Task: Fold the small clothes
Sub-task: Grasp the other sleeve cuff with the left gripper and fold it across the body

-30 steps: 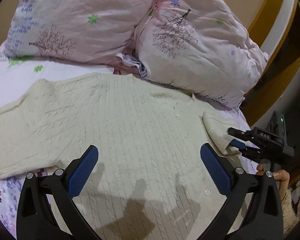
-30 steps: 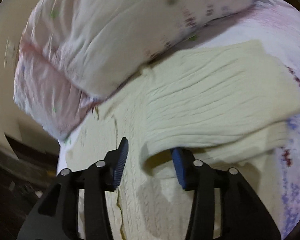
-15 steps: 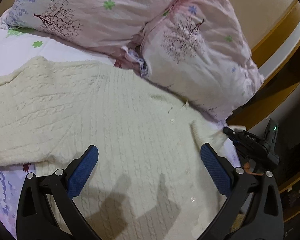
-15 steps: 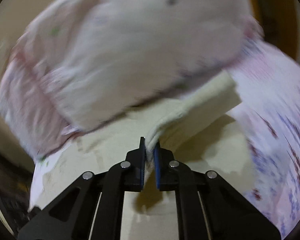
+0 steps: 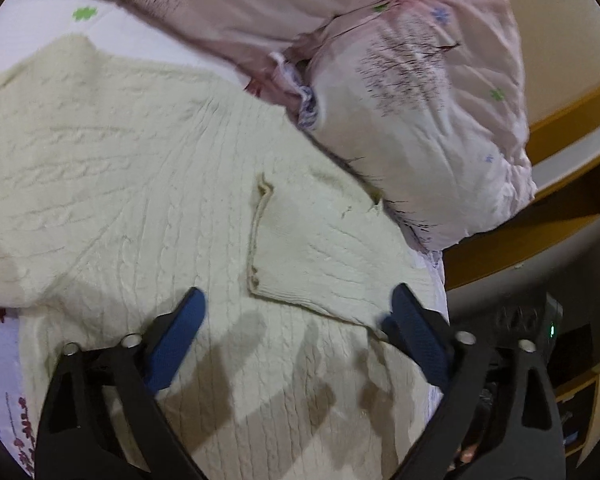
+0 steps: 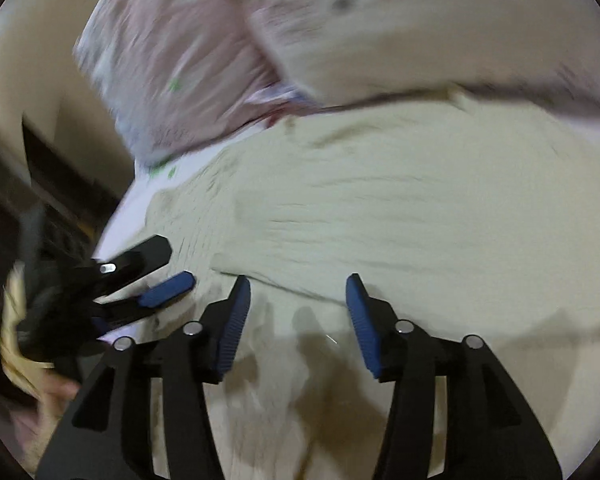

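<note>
A cream cable-knit cardigan (image 5: 148, 184) lies spread on the bed. Its right sleeve (image 5: 320, 240) is folded inward across the chest, cuff edge near the middle. The other sleeve stretches off to the left. My left gripper (image 5: 296, 320) is open and empty, hovering just above the body of the cardigan below the folded sleeve. My right gripper (image 6: 298, 308) is open and empty above the cardigan (image 6: 420, 208) near the folded sleeve's edge. The left gripper's fingers (image 6: 166, 284) show at the left of the right wrist view.
Two pink floral pillows (image 5: 420, 92) lie against the far edge of the cardigan; they also show blurred in the right wrist view (image 6: 260, 40). The floral bedsheet (image 5: 4, 340) shows at the left. A wooden bed frame (image 5: 560, 120) runs along the right.
My right gripper was shut on the sleeve, carried it over the cardigan's chest, then opened and let it go. My left gripper shifted right and closer.
</note>
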Available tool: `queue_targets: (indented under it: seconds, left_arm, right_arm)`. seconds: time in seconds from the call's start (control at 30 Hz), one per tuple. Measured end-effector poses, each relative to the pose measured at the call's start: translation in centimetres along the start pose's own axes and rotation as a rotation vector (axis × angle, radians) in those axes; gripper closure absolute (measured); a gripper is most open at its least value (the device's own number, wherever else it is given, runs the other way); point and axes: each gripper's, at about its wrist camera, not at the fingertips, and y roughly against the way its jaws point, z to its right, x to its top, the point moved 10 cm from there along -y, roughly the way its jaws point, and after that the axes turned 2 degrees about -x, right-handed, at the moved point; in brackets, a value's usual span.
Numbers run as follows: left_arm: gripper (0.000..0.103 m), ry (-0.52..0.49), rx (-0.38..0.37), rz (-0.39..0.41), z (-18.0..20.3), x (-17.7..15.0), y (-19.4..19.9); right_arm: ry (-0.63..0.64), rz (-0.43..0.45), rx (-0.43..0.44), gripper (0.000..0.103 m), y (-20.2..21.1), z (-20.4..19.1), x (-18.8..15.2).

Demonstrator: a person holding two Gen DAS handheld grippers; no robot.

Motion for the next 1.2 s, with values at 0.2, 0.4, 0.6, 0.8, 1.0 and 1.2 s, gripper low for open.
queue_targets:
  seconds: [0.2, 0.4, 0.6, 0.8, 1.0, 1.2]
  left_arm:
    - [0.032, 0.033, 0.036, -0.032, 0.0, 0.6, -1.8]
    - [0.056, 0.052, 0.046, -0.089, 0.4, 0.6, -3.9]
    - [0.097, -0.037, 0.026, -0.120, 2.1, 1.1, -5.5]
    - [0.098, -0.106, 0.049, 0.030, 2.5, 5.0, -1.5]
    - [0.098, -0.077, 0.144, 0.049, -1.5, 5.2, -0.2]
    - [0.097, -0.072, 0.188, -0.004, -2.8, 3.6, -2.0]
  right_arm:
    - [-0.297, 0.073, 0.019, 0.052, 5.0, 7.5, -1.5]
    - [-0.463, 0.133, 0.021, 0.051, 7.1, 12.2, -2.3]
    - [-0.562, 0.148, 0.040, 0.052, 6.6, 14.4, -2.2]
    - [-0.572, 0.216, -0.006, 0.052, 7.0, 15.5, -1.1]
    - [-0.554, 0.262, -0.108, 0.091, 6.4, 16.6, -0.1]
    - [-0.508, 0.308, -0.301, 0.096, 7.0, 17.9, -0.5]
